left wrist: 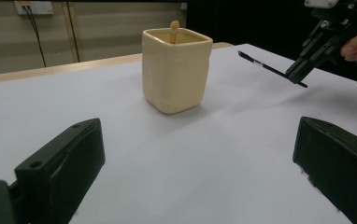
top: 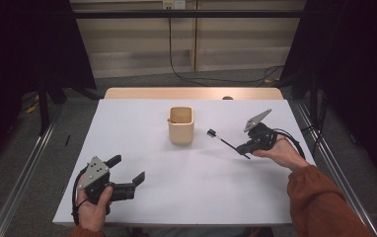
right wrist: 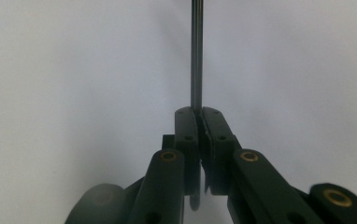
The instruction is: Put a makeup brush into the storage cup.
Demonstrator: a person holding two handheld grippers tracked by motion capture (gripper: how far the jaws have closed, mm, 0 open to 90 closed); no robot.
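Note:
A cream square cup [top: 181, 125] [left wrist: 176, 68] stands upright in the middle of the white table [top: 176, 187], with a wooden stick [left wrist: 174, 25] poking above its rim. My right gripper [top: 240, 146] [right wrist: 199, 111], right of the cup, is shut on a thin black brush [top: 222, 140] [left wrist: 265, 68] [right wrist: 196, 51] held above the table, its tip towards the cup. My left gripper [top: 127, 169] rests near the front left of the table, open and with nothing in it; its jaws face the cup.
A wooden board [top: 191, 93] runs along the table's far edge. Cables [top: 211, 78] lie on the floor behind the table. Metal rails [top: 23, 168] flank the table on both sides. Dark curtains hang at the left and right.

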